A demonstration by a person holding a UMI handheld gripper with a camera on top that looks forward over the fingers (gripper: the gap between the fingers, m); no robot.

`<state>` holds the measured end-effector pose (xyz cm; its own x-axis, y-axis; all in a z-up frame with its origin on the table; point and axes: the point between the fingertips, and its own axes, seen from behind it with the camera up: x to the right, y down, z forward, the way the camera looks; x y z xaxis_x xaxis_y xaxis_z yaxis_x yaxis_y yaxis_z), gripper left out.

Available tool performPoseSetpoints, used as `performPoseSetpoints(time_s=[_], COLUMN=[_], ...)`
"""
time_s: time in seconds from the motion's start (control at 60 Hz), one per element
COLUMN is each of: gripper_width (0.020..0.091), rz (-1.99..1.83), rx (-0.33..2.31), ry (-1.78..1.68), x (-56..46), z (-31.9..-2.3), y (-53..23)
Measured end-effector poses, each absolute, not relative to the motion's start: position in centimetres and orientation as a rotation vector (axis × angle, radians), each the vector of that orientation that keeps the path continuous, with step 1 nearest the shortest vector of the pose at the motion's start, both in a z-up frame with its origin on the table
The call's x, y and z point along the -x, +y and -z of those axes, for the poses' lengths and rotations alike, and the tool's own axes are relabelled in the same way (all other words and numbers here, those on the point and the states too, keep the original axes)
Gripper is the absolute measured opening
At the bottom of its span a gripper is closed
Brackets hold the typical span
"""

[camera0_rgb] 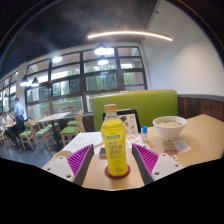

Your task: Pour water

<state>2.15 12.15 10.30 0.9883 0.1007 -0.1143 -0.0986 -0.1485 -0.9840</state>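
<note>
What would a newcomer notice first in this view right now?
First, the yellow plastic drink bottle with an orange cap, standing upright on the light wooden table between the fingers of the tool, which looks open around it. Next, the white ceramic bowl beyond the fingers to the right, then the lime-green bench backrest behind the table.

One yellow plastic bottle with an orange cap (115,142) was counted, standing at twelve o'clock between the fingers. Two gripper fingers were counted, each bearing one magenta pad (80,157), with a gap at either side of the bottle. One pale ceramic bowl (169,126) was recorded at two o'clock. One light wooden table (195,150) carried these items. One green upholstered bench back (150,104) was noted behind. One person (20,112) was counted at ten o'clock.
</note>
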Motion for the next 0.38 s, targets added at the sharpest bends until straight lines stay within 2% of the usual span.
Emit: performPoseSetpoints(time_s=[0.133, 0.383], gripper_width=[0.0827, 0.0825], rz=[-0.166, -0.183], rx=[1.711, 1.740], ry=[-0.011, -0.057], x=[-2.8, 0.4], z=[-13.9, -12.7], y=[4.8, -8.0])
